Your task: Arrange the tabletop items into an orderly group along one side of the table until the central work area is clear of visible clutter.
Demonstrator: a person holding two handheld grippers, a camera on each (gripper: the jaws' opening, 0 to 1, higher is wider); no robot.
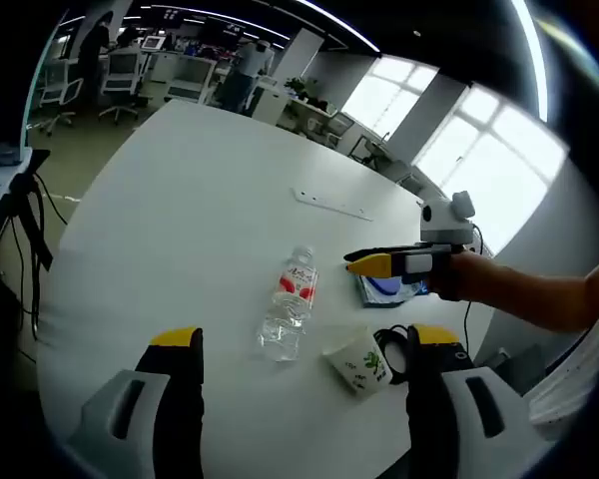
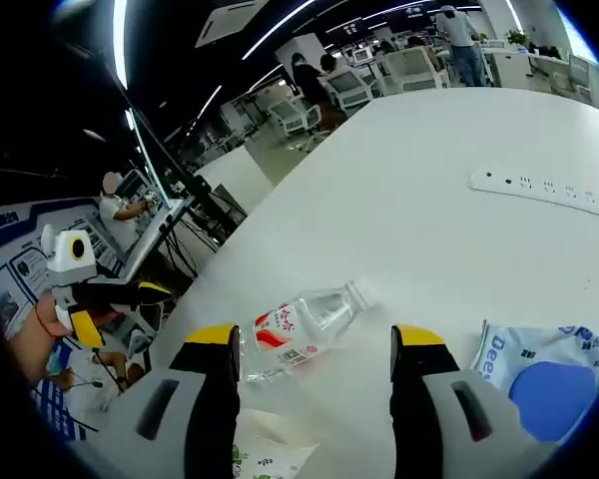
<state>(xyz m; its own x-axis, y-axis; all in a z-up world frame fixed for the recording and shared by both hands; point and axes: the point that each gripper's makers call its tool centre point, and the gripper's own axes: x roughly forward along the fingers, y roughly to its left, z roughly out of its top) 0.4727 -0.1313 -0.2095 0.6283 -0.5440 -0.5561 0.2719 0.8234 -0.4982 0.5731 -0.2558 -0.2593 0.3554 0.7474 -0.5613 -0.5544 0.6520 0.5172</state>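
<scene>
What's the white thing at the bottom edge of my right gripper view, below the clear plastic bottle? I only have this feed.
Observer: A white paper cup with a green leaf print. It sits apart from the clear plastic bottle.
Operator: Anything beside it?
Observer: A black cable is coiled right next to the cup, on the side away from the bottle.
Operator: Where's my gripper in all this?
Observer: The right gripper hovers by the blue-and-white packet, with its yellow tips pointing toward the bottle.
</scene>
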